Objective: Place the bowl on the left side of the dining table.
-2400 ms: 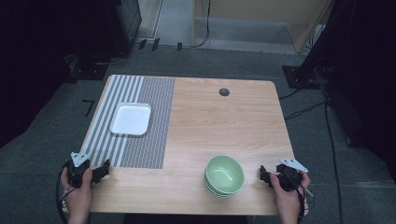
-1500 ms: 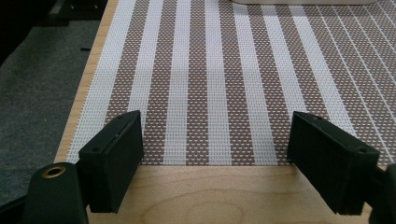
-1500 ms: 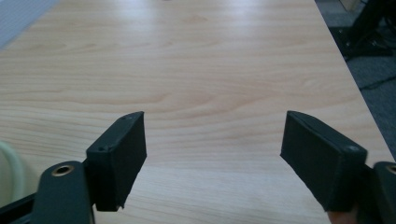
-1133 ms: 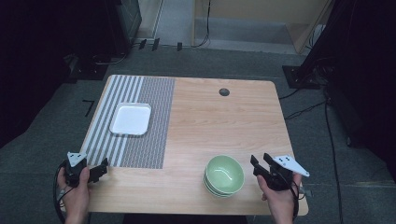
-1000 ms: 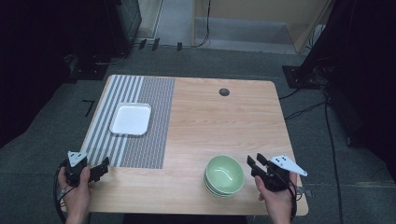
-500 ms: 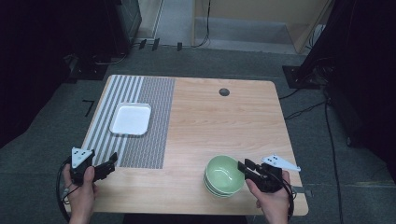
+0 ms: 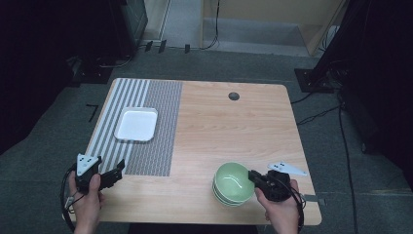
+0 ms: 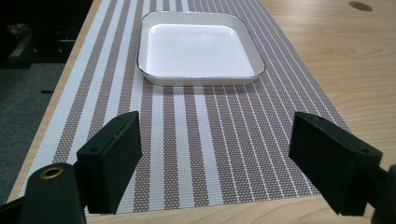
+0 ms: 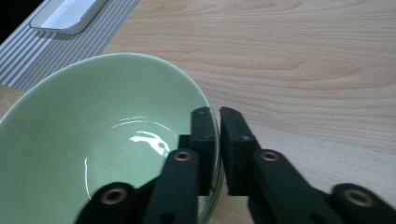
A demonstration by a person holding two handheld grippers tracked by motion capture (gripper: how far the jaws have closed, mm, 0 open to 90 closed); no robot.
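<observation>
Right gripper (image 9: 217, 154) is clamped on the rim of the top green bowl (image 7: 234, 181): one jaw inside the bowl, one outside, rim pinched between them. Jaws have just been closing, rim between them. In the high view the right gripper (image 7: 257, 178) sits on the bowl's right edge, right hand (image 7: 278, 207) behind it at the near table edge.

Green bowl is the top one of a small stack (image 7: 228, 199), near the front edge of the table (image 7: 234, 131), right of centre. From the right gripper view the bowl (image 9: 93, 154) is empty and glossy, upright.

Left gripper (image 8: 215, 161): jaws wide apart, nothing between them, hovering over the near end of the striped mat (image 8: 187, 140). In the high view the left gripper (image 7: 116, 173) is well left of the bowl, at the front left corner of the mat (image 7: 146, 141), held in the left hand (image 7: 87, 195).

Farther from the bowl, up and left: white square plate (image 7: 136, 124) lying flat on the mat, empty.

Beyond the bowl, near the far table edge: dark round grommet (image 7: 234, 96).
</observation>
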